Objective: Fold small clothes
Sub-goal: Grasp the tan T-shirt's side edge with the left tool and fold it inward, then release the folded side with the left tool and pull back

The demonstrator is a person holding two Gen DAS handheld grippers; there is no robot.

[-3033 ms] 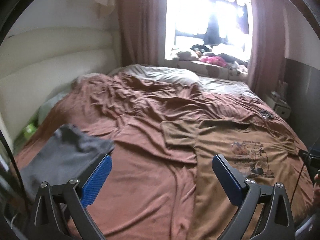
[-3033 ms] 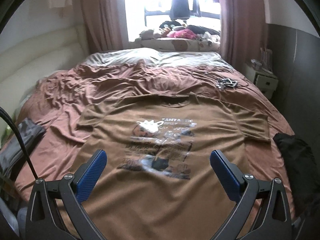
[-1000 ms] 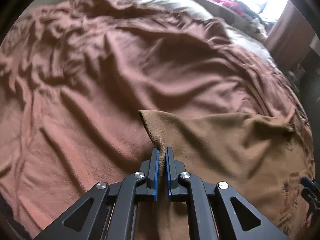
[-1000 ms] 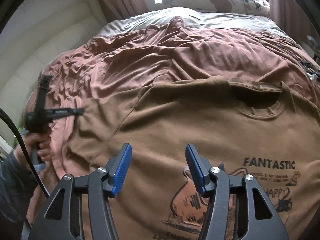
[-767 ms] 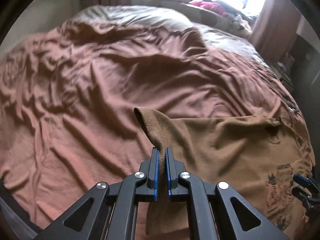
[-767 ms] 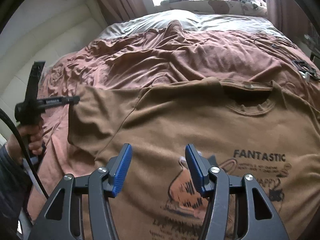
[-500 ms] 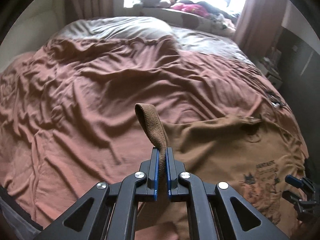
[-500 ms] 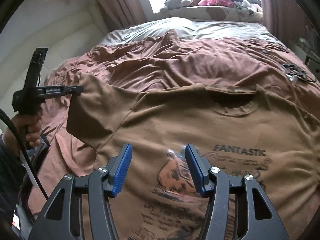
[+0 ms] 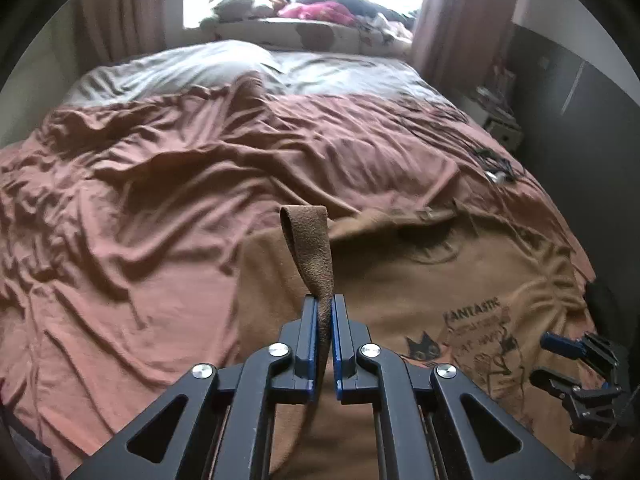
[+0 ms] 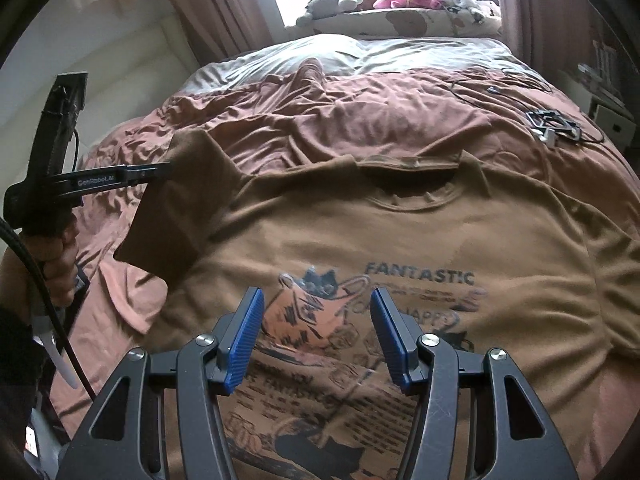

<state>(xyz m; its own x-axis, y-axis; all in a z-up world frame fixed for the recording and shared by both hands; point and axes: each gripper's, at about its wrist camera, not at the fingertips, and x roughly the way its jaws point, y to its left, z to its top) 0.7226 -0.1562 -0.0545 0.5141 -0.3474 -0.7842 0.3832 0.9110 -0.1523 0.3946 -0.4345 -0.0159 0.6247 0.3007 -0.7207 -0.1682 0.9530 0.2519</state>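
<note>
A brown T-shirt (image 10: 400, 240) is spread print-up on the rumpled bedspread (image 9: 140, 200), and its sleeve (image 10: 172, 208) is pinched at the hem by the left gripper (image 9: 325, 320), whose jaws are clamped tight on the cloth and hold it lifted clear of the bed. The right gripper (image 10: 316, 340) hangs above the printed chest with its jaws parted and nothing between them (whether its pads touch the fabric cannot be told). Only a narrow strip of hem is seen to be caught, so the sleeve could be lost from the jaws if it is carried across too briskly or pulled against the weight of the body. Because the body is not pinned, the whole shirt may be dragged sideways with the sleeve, and a crooked fold line would result. Wrinkles in the bedspread could also be transferred into the fold. A cable bundle (image 10: 554, 124) lies well apart, beyond the collar.
</note>
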